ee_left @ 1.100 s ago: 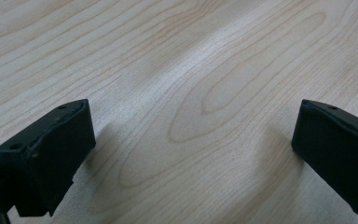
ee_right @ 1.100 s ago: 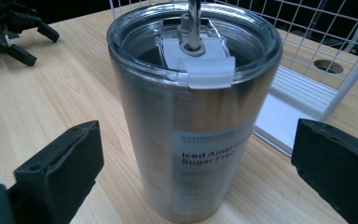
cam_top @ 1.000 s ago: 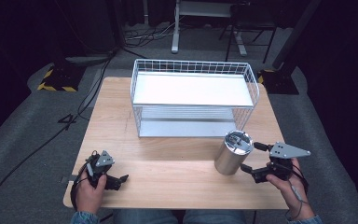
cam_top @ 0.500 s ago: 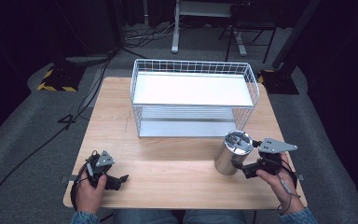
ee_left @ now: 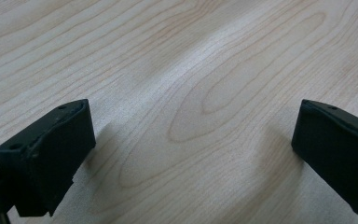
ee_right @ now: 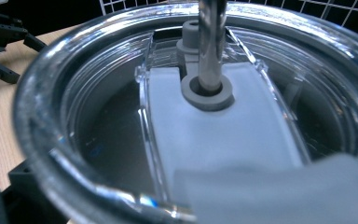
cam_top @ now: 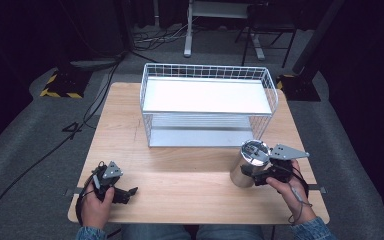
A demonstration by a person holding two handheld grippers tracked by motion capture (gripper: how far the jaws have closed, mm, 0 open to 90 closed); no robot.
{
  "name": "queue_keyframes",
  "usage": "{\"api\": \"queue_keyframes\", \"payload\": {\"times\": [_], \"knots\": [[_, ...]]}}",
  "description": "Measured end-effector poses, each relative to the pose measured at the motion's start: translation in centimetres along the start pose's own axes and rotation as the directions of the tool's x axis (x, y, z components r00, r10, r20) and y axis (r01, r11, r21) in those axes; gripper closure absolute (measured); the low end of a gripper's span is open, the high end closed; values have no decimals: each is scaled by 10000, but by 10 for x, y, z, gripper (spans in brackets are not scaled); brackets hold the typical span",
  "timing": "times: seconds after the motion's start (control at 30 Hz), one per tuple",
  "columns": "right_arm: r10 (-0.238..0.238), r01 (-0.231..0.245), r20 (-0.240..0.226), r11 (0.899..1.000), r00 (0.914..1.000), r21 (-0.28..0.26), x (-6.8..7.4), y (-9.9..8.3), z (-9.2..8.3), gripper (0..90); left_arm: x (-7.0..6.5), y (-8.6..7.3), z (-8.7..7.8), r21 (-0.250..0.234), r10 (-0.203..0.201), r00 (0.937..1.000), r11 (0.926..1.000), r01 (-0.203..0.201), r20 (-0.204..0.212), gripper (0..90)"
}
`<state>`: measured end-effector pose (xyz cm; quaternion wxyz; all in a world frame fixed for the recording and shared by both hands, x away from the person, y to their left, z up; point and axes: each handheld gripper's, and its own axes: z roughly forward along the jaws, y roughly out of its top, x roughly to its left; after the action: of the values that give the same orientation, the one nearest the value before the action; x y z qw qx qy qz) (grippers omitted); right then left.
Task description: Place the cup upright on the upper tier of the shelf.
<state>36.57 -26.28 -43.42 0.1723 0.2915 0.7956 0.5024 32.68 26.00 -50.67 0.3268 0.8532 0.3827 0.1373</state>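
A steel cup (cam_top: 246, 169) with a clear lid (ee_right: 205, 116) stands upright on the wooden table (cam_top: 180, 175), near its right front, just in front of the white wire basket (cam_top: 207, 102). The right gripper (cam_top: 260, 172) is against the cup's right side, its jaws around the body, though I cannot tell whether they press it. A metal straw (ee_right: 212, 42) rises through the lid. Well apart, the left gripper (cam_top: 122, 192) rests low on bare wood, jaws wide apart.

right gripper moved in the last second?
Yes. The right gripper has closed in leftward on the steel tumbler, which stays put in front of the wire rack.
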Motion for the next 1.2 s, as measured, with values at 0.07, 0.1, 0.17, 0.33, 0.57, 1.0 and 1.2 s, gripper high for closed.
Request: {"api": "queue_keyframes", "payload": {"times": [0.07,0.1,0.17,0.33,0.57,1.0,1.2], "knots": [[25,-25,2,10000,10000,-82,0,0,2,16,0,0,0,30,11,10000,10000,-11,19,0],[25,-25,2,10000,10000,-82,0,0,2,16,0,0,0,30,11,10000,10000,-11,19,0],[122,-123,-70,9997,9999,-199,-1,-1,3,16,0,0,0,9,1,10000,10000,-1,4,0],[80,-84,-130,9995,9999,-312,-2,-2,4,29,0,0,0,22,12,10000,10000,-12,11,0],[-32,29,-105,9996,9999,-295,-1,-1,3,35,0,0,0,3,2,10000,10000,-2,-1,0],[-202,200,-81,9996,9998,-174,-3,7,-4,37,0,0,0,26,15,10000,10000,-16,13,0],[-378,377,-52,9991,9993,-192,-2,17,-10,38,0,0,0,31,5,10000,10000,-5,21,0]]}}
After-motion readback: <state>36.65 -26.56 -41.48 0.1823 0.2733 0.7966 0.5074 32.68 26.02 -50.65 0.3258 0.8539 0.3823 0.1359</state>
